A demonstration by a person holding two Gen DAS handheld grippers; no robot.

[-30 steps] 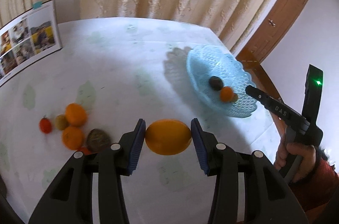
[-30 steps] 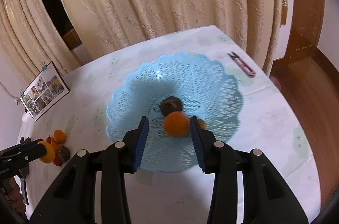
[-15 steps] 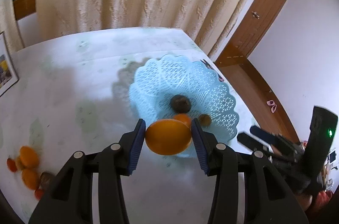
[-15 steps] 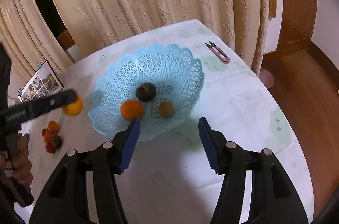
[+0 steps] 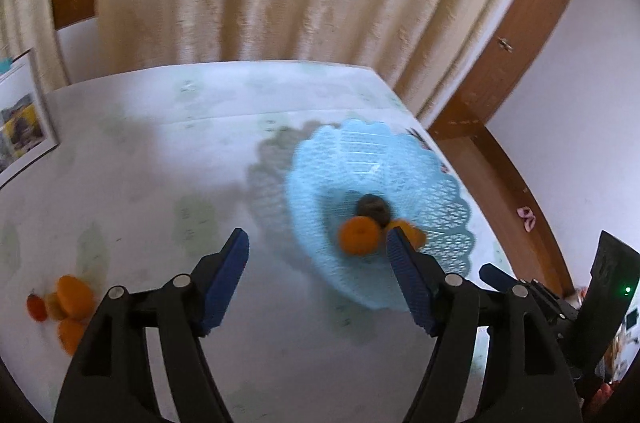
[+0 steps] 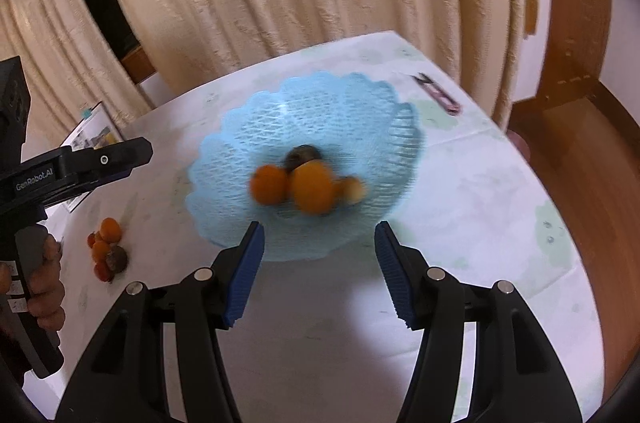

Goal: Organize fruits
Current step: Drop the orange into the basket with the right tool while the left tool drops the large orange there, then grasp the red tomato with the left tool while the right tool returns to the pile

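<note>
The left gripper (image 5: 316,247) has just been opening and its jaws stand wide with nothing between them, and the side of its body reads "GenRobot.AI" in the right wrist view. The right gripper (image 6: 318,243) is also spread and empty, just short of the blue basket's (image 6: 248,127) near rim. The basket sits on the white table (image 6: 480,207) and holds a big orange (image 6: 312,187), a smaller orange (image 6: 268,184), a dark fruit (image 6: 302,154) and a small tan fruit (image 6: 353,189), all blurred, while a pile of fruit (image 6: 107,247) lies well apart to the left, near a photo sheet (image 5: 20,127).
</note>
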